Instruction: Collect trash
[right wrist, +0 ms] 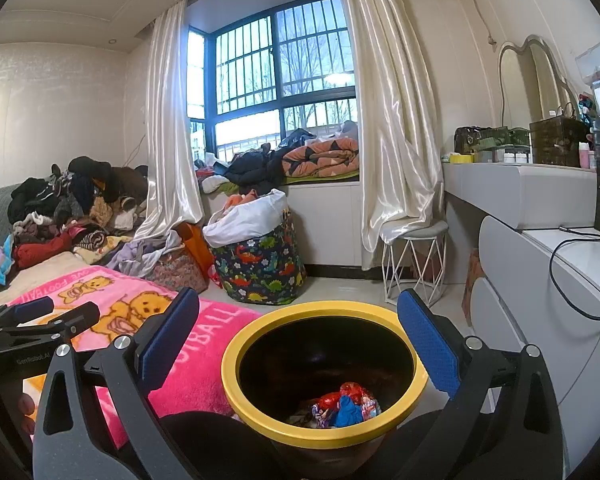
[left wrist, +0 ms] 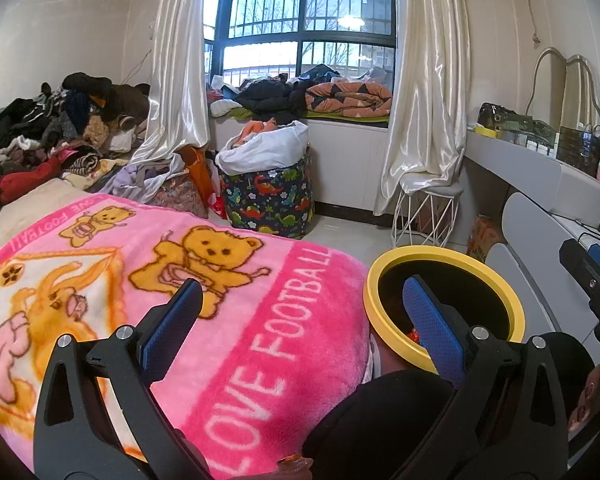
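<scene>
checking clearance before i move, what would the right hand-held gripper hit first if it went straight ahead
Probably the yellow-rimmed trash bin: the open right hand-held gripper points over its mouth, so the far rim looks first, though depth is unclear.

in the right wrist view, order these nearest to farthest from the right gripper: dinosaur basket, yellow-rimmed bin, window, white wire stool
1. The yellow-rimmed bin, directly under the right gripper, wrappers inside.
2. and 3. The dinosaur basket, on the floor ahead and left, and the white wire stool, ahead and right: too close to call.
4. The window, at the far wall behind both.
</scene>
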`<state>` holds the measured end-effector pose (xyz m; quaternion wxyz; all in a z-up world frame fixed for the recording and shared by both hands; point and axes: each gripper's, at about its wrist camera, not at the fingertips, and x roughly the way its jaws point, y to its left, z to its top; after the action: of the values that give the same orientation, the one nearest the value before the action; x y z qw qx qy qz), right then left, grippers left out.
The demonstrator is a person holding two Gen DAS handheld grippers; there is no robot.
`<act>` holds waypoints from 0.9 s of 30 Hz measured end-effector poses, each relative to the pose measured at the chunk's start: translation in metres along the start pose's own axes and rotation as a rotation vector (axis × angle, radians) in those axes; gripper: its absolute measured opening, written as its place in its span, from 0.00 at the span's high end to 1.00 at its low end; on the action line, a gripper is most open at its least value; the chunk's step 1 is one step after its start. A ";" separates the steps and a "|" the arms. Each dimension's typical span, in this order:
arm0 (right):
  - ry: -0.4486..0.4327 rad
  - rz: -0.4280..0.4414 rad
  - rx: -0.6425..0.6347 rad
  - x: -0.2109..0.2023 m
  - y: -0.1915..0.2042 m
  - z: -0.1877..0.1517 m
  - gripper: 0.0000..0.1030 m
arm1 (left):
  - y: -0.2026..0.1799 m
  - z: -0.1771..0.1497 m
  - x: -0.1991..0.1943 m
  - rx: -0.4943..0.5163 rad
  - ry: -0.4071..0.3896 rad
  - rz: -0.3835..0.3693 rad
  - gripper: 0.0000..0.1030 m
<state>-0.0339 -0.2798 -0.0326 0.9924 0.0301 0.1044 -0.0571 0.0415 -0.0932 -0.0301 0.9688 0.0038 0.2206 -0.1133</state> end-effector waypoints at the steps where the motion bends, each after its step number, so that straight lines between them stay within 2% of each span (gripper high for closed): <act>1: -0.001 0.000 0.000 0.000 0.000 0.000 0.06 | 0.000 0.000 0.000 -0.001 0.001 0.000 0.11; 13: 0.000 0.004 0.017 0.001 -0.004 0.002 0.06 | 0.002 0.006 -0.003 -0.006 0.007 0.005 0.11; 16: -0.002 0.031 0.028 0.007 0.003 0.014 0.06 | 0.015 0.009 -0.009 -0.036 0.013 0.039 0.11; 17: -0.001 0.063 0.025 0.010 0.011 0.021 0.06 | 0.023 0.007 -0.012 -0.059 0.021 0.048 0.11; 19: -0.011 0.155 0.002 0.013 0.034 0.036 0.06 | 0.054 0.005 -0.020 -0.134 0.042 0.108 0.11; 21: -0.007 0.299 -0.045 0.018 0.074 0.047 0.06 | 0.093 -0.001 -0.031 -0.204 0.061 0.158 0.11; 23: 0.044 0.485 -0.118 0.030 0.131 0.051 0.06 | 0.145 -0.011 -0.048 -0.282 0.085 0.282 0.11; 24: 0.081 0.584 -0.152 0.036 0.163 0.050 0.06 | 0.183 -0.021 -0.061 -0.328 0.106 0.406 0.11; 25: 0.123 0.682 -0.183 0.042 0.198 0.045 0.06 | 0.207 -0.029 -0.071 -0.358 0.121 0.489 0.11; 27: 0.282 0.911 -0.243 0.055 0.275 0.027 0.06 | 0.267 -0.052 -0.095 -0.445 0.160 0.678 0.11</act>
<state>0.0578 -0.0147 -0.0050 0.8890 -0.0357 0.2199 0.4000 -0.0053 0.1907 -0.0479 0.9082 -0.1245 0.3006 0.2635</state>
